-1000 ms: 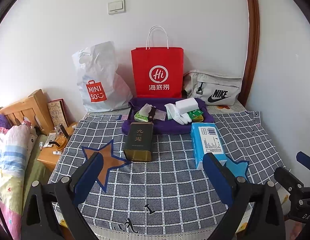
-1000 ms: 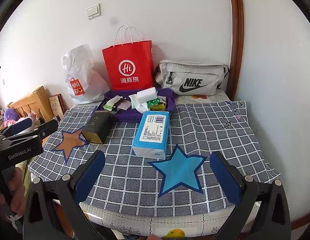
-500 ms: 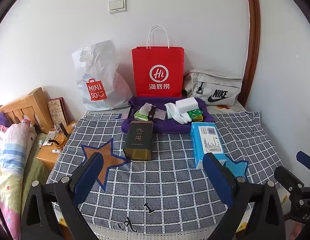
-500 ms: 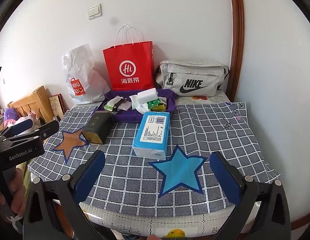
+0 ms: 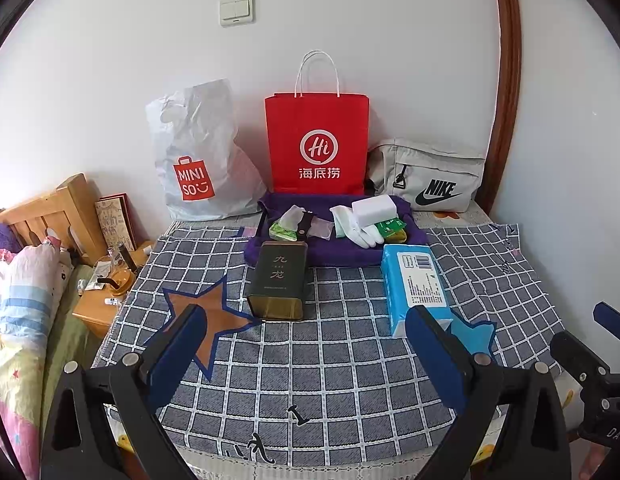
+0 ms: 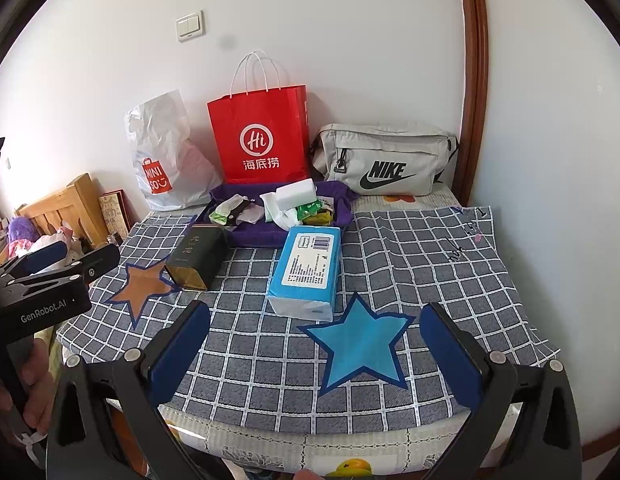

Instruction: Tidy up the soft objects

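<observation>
Tissue pack [image 6: 306,272] lies flat on cloth [image 6: 430,264], between tin [image 6: 198,256] and blue star [image 6: 360,344]. Looks light, squashy, slick wrap; pinch across long sides, mid-length. Left gripper [image 5: 306,356] and right gripper [image 6: 314,356] both spread wide, empty, hovering near table edge.

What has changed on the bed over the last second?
Nothing visibly moved. Both the left gripper and the right gripper stay open and empty above the checked cloth; the tissue pack, dark tin and purple tray lie as before.
</observation>
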Demonstrator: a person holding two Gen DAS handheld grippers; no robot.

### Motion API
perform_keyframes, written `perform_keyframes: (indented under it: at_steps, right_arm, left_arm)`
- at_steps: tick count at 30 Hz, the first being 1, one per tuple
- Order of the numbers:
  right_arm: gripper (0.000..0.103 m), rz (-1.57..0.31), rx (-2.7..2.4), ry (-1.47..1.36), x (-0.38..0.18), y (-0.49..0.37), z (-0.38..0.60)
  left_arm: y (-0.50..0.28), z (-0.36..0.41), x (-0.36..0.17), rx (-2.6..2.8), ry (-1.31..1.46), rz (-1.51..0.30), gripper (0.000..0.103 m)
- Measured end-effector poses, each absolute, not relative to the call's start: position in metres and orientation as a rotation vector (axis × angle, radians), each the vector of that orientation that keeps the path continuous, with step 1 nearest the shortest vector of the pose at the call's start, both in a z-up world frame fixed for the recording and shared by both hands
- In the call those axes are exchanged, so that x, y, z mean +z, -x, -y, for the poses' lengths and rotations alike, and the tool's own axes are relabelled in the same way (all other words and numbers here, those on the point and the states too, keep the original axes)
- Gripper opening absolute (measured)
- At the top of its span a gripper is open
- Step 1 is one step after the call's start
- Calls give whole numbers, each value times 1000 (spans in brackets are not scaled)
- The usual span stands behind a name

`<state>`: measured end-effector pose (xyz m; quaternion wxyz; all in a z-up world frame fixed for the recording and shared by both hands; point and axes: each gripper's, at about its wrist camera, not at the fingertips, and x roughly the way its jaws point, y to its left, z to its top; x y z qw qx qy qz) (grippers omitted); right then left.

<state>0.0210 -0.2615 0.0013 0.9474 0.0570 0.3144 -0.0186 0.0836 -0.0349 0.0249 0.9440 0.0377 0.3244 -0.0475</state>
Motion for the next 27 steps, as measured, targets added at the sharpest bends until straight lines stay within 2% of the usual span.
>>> perform_keyframes:
  at_steps: [27]
  right_arm:
    - [103, -632, -25, -119, 2, -20, 258]
  left_arm:
    - [-81, 37, 25, -87, -70, -662, 101]
